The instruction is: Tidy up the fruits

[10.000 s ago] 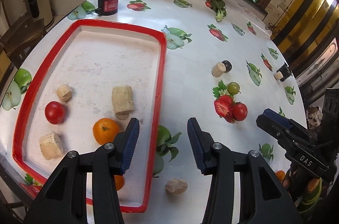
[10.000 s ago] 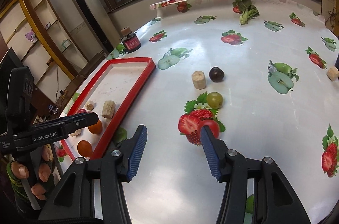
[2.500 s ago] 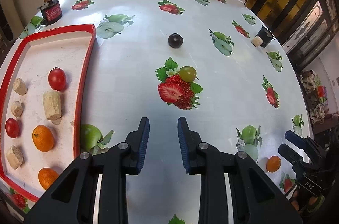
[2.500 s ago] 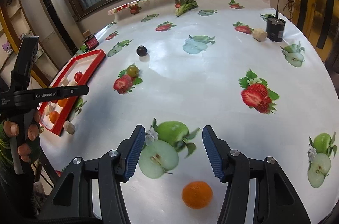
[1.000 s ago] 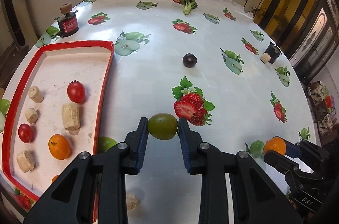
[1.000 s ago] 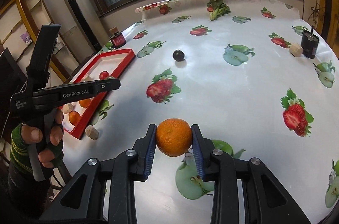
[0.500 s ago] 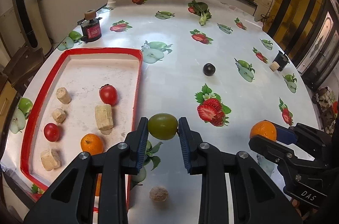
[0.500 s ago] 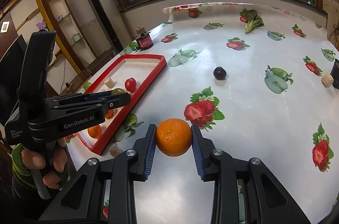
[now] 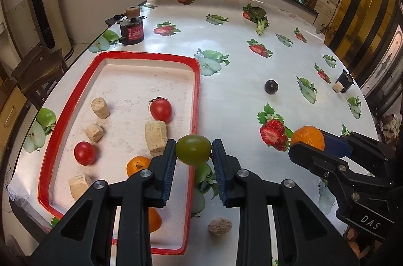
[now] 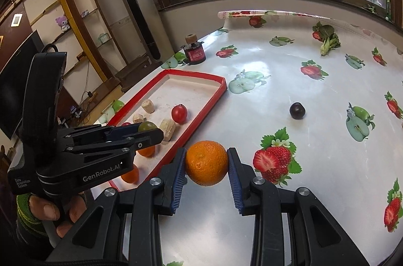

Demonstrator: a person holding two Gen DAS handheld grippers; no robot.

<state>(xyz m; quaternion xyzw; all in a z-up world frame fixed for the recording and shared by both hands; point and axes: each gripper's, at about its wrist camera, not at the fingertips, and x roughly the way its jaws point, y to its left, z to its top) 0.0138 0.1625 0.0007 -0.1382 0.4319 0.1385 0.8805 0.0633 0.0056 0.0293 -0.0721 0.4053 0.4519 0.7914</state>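
Observation:
My left gripper [image 9: 193,150] is shut on a green grape-like fruit [image 9: 193,149], held above the right rim of the red-edged tray [image 9: 196,89]. The tray holds two red tomatoes [image 9: 160,110], two oranges [image 9: 137,165] and several tan cork-like pieces [image 9: 155,136]. My right gripper [image 10: 207,163] is shut on an orange [image 10: 207,162], just right of the tray's near corner above the table. In the left wrist view that orange [image 9: 307,140] shows at the right. A dark plum [image 9: 271,86] lies alone on the tablecloth.
A fruit-printed white cloth covers the table [image 9: 239,69]. A dark jar with a cork top [image 9: 132,27] stands behind the tray. One tan piece [image 9: 219,226] lies outside the tray near the front edge. A small black cup [image 9: 344,82] stands at the far right. A person's hand [image 10: 47,210] grips the left handle.
Both grippers have moved left toward the tray with their fruits still held. The left one now hangs over the tray's right rim, and the right one has come close beside it.

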